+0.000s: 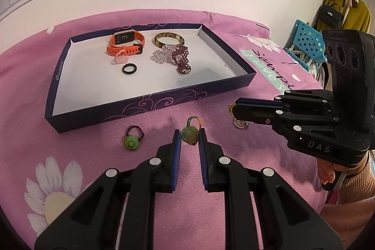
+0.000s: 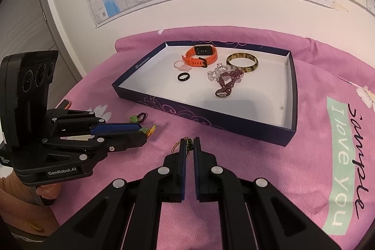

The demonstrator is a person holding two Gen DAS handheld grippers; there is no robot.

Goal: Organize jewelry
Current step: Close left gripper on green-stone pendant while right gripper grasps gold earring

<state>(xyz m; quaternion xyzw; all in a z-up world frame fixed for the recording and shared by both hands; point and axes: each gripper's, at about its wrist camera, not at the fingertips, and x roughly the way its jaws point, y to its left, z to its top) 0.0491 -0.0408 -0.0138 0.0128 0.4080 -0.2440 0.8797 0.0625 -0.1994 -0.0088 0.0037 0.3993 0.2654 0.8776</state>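
Note:
A shallow dark blue box [image 1: 150, 107] [image 2: 211, 125] on the pink cloth holds an orange watch [image 1: 126, 42] [image 2: 201, 55], a brown bangle [image 1: 169, 39] [image 2: 242, 62], clear and purple bead bracelets [image 1: 181, 59] [image 2: 225, 81], a black ring [image 1: 129, 69] [image 2: 183, 76] and a pink ring [image 1: 118, 57]. My left gripper [image 1: 189, 136] [image 2: 144, 130] is closed around a green-flower bead ring [image 1: 190, 132] on the cloth. My right gripper [image 2: 189, 144] [image 1: 235, 113] is shut on a gold chain piece [image 2: 185, 144] [image 1: 239, 121]. A second green-flower ring [image 1: 132, 138] [image 2: 138, 118] lies left of it.
The pink cloth [image 1: 211, 203] has daisy prints and a teal text patch [image 2: 339, 168]. A wall with a map stands behind the box. A blue perforated basket [image 1: 307, 39] and hanging bags are at the far right.

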